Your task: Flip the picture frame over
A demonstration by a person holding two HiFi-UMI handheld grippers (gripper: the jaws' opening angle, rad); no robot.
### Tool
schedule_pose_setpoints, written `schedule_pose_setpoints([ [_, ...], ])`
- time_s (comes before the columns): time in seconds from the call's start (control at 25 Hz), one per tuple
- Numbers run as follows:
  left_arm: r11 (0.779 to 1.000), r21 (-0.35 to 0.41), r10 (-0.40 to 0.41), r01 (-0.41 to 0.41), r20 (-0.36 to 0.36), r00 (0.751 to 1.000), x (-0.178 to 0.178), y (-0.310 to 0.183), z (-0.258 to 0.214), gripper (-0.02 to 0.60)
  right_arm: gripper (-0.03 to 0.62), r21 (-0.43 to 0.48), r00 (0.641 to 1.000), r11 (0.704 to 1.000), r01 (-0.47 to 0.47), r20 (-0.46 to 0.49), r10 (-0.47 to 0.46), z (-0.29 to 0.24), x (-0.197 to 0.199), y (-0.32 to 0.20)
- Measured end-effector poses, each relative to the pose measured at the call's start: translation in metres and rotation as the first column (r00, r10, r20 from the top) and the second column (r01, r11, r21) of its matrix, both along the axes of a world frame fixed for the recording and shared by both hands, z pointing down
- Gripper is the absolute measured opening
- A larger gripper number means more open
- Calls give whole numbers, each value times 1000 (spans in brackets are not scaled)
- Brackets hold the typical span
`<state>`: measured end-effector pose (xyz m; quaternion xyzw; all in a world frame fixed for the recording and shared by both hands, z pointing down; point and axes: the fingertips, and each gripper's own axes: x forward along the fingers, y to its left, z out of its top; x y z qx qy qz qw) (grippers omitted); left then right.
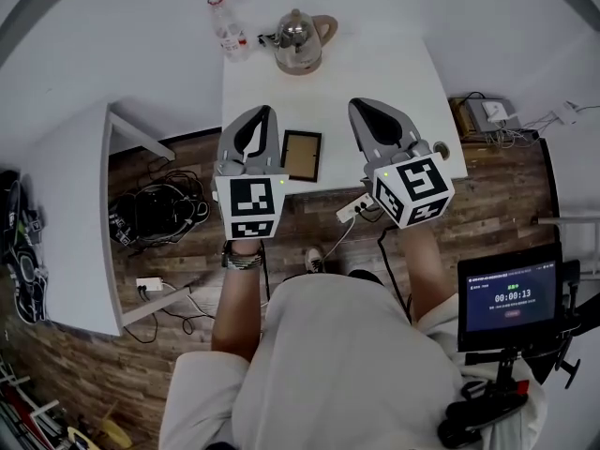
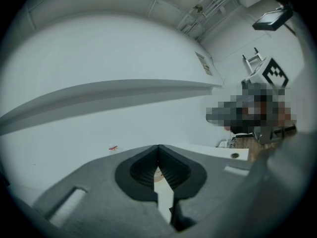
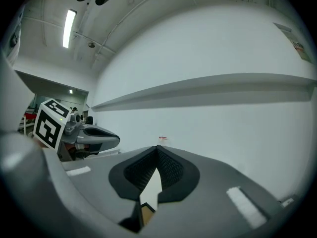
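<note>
The only writing I can read is the timer on the screen [image 1: 511, 294] at my right, which shows 00:00:13. The bottle [image 1: 228, 26] at the far end of the counter [image 1: 394, 64] has a red label, too small to make out, and the cubes on my claws carry only black-and-white square markers. My left claw [image 1: 264, 115] is closed on nothing, its pads meeting at the tips in its own view [image 2: 158, 147]. My right claw [image 1: 364, 109] is likewise pressed together and empty [image 3: 157, 148]. The picture frame [image 1: 301, 156] lies flat on the white counter close to its near edge. From my head view it sits between the two claws, just beside the left one and a little farther from the right, and neither touches it. Both claws point out level toward the wall rather than down at the frame. The frame's long axis runs away from me, toward the kettle [image 1: 298, 40] at the far end. A tan panel inside a dark border faces up, and I cannot tell whether that is the front or the back.
</note>
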<state>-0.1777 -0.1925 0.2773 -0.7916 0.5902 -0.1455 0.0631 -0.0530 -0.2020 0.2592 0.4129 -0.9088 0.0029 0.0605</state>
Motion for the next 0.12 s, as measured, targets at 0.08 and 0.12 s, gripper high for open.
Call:
schedule_pose_setpoints([
  [0.08,1000,2,2,-2,5,1000,0,2,-2,0,2,2,1000,1000,-2,1,2,-1,0,2],
  [0.12,1000,3,3,-3,7,1000,0,3,-2,0,2,2,1000,1000,-3,1,3,-2,0,3],
])
